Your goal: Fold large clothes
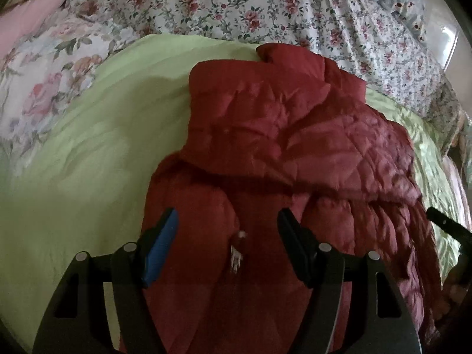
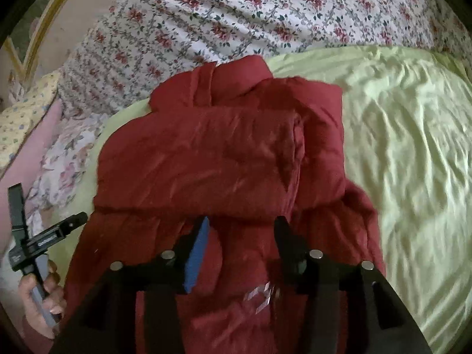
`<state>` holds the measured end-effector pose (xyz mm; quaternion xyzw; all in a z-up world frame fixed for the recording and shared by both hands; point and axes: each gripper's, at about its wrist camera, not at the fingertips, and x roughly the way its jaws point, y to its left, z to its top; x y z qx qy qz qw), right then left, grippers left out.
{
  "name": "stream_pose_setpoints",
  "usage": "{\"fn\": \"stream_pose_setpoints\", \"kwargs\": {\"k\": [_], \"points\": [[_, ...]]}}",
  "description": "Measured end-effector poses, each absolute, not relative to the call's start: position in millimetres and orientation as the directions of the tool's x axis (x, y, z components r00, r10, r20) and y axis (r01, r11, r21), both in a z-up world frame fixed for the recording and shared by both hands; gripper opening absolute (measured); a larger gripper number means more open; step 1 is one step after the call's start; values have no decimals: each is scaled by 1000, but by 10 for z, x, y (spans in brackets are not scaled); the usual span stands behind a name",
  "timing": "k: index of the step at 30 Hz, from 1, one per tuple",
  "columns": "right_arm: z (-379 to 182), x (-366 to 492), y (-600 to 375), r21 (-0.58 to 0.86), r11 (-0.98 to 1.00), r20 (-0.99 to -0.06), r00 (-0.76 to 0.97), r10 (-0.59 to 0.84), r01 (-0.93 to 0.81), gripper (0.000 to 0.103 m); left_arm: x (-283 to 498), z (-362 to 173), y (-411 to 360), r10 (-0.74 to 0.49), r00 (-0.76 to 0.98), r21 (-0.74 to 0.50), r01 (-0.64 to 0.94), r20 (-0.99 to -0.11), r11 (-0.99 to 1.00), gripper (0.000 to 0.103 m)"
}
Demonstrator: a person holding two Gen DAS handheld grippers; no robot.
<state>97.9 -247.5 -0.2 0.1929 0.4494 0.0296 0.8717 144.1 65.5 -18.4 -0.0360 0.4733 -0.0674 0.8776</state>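
A: Where is the garment?

B: Red quilted jacket (image 1: 265, 135) lies on the pale green sheet (image 1: 88, 162) of the bed. Partly folded: 1 sleeve (image 2: 200, 153) lies crosswise over the body, collar end toward the floral bedding (image 1: 236, 6).

A: Left tool?

B: Left gripper (image 1: 227, 224) is above the near end of the jacket, jaws spread, nothing pinched. Red cloth shows in the gap between them, with no contact visible. 1 finger carries a blue pad (image 1: 162, 247).

A: Right tool?

B: Right gripper (image 2: 242, 230) is also over the near part of the jacket, just short of the crosswise sleeve. Jaws parted, gripping nothing; cloth visible behind the gap. A shiny logo (image 2: 259, 293) on the jacket sits under it.

A: The person?

B: From the right wrist view, a hand (image 2: 38, 301) left of the jacket grips the left tool's handle, off the jacket's edge.

A: Around the jacket?

B: Green sheet on both sides of it; floral bedding beyond the collar; a pink pillow (image 1: 26, 17) past its far left corner.
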Motion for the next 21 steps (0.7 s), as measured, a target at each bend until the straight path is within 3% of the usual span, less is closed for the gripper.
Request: {"fn": "stream_pose_setpoints", "kwargs": {"k": [2, 21], "points": [[4, 812, -2454, 377, 918, -768, 595, 236, 122, 55, 1332, -189, 703, -156, 536, -132, 83, -830, 988, 69], [58, -250, -2752, 244, 944, -843, 530, 95, 220, 61, 418, -346, 1294, -126, 465, -123, 39, -876, 992, 69]]}}
